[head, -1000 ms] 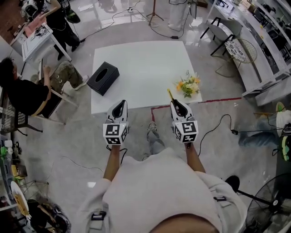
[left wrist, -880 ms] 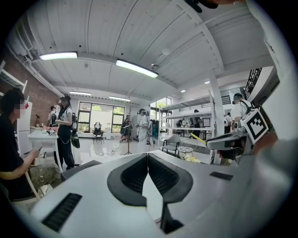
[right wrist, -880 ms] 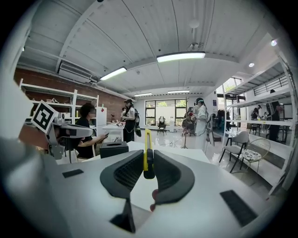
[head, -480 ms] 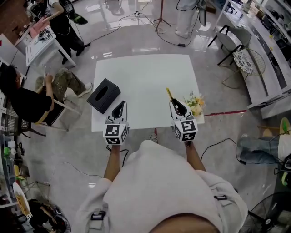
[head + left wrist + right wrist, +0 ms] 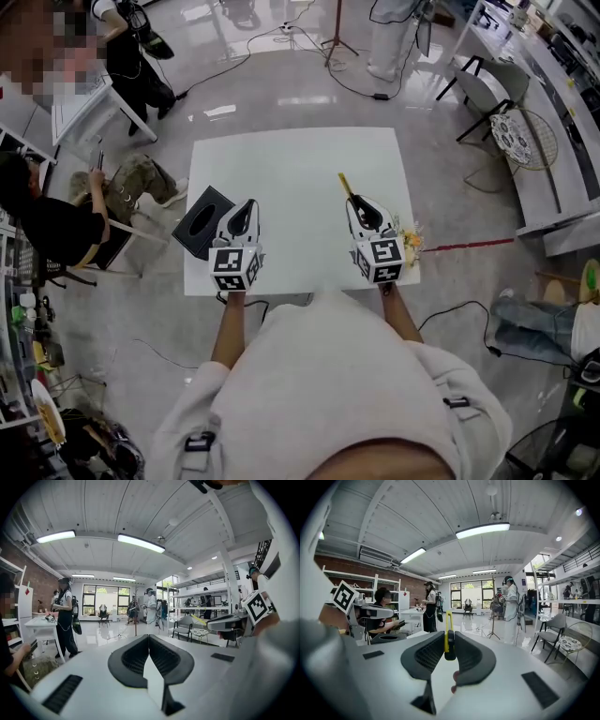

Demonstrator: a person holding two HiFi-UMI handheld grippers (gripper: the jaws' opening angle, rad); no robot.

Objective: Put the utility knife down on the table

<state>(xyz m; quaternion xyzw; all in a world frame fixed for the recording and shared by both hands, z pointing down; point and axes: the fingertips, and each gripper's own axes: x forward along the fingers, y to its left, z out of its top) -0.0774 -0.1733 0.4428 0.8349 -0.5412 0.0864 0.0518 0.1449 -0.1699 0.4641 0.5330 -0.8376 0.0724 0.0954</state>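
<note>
yellow-and-black utility knife (image 5: 448,641), clamped in right gripper (image 5: 449,657) jaws, above white table (image 5: 291,178)

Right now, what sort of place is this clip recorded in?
Probably an open-plan lab or studio: a white table on a glossy floor, loose cables, strip lights on a high ribbed ceiling, people at side desks.

Table (image 5: 291,164): white top, matt, smooth. Floor (image 5: 281,89): polished, glossy, mirrors the lamps. Box (image 5: 200,223): black, matt. Knife (image 5: 448,641): yellow plastic, smooth w/ slight sheen, plus a black part. Left gripper (image 5: 149,638) & right gripper (image 5: 352,202): smooth white plastic shells, semi-matt; fingers (image 5: 131,660) black, matt, fine-ribbed faces, rubbery look. Marker cubes (image 5: 234,269): flat matt b/w print. Person's top (image 5: 328,394): pale cloth, soft folds. Ceiling (image 5: 117,513): white-painted ribbed sheet.
</note>
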